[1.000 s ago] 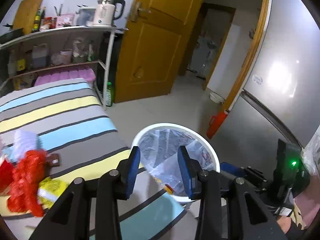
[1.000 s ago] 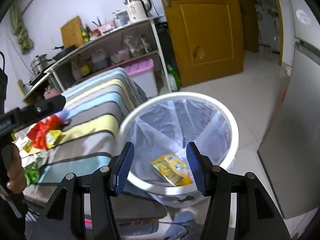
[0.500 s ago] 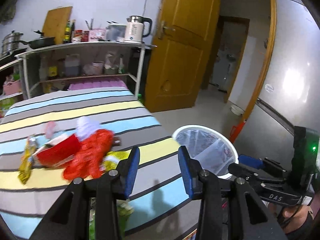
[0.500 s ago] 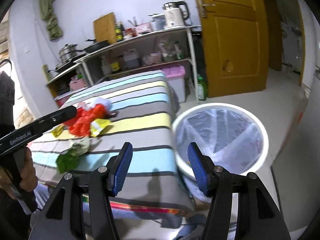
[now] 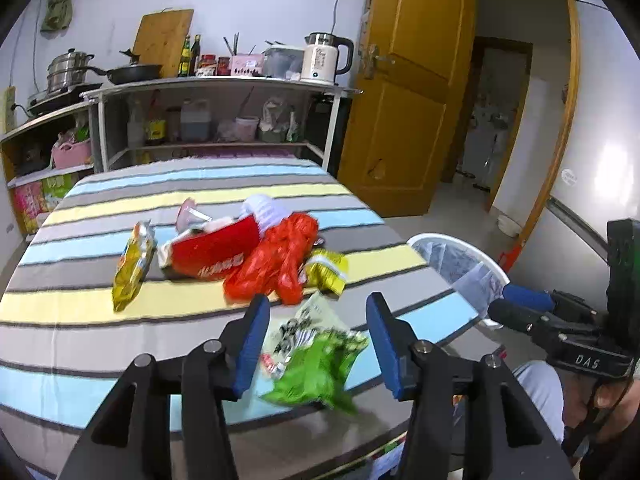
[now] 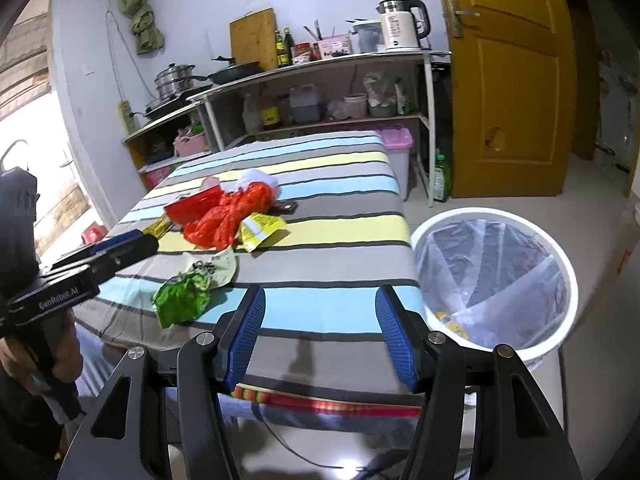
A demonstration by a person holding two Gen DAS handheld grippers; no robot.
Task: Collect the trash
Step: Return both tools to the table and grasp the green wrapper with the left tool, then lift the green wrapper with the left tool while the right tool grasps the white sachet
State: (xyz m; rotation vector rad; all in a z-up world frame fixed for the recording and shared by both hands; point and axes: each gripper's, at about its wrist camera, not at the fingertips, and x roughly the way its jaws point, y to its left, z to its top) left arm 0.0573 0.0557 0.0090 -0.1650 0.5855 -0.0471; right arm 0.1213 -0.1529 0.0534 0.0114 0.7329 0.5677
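Note:
Trash lies on the striped table (image 5: 80,320): a green and white wrapper (image 5: 316,364) near the front edge, then a red plastic bag (image 5: 276,264), a red packet (image 5: 212,256) and two yellow packets (image 5: 134,264) behind it. My left gripper (image 5: 318,300) hangs just over the green wrapper. Its jaws are opening, and the wrapper shows between them with neither pad on it. My right gripper (image 6: 320,292) is open and empty above the table's front right corner, with the green wrapper (image 6: 182,300) to its left. The lined white bin (image 6: 496,216) on the floor holds a yellow wrapper (image 6: 452,320).
A metal shelf (image 5: 224,84) with a kettle (image 5: 324,60), pans and bottles stands behind the table. A brown door (image 5: 404,120) and a grey fridge (image 5: 592,184) are on the right. The left gripper (image 6: 120,248) reaches in from the left in the right wrist view.
Both views swung left from the bin to the table. The left gripper came over the green wrapper and its jaws widened. The right gripper drew back from over the bin.

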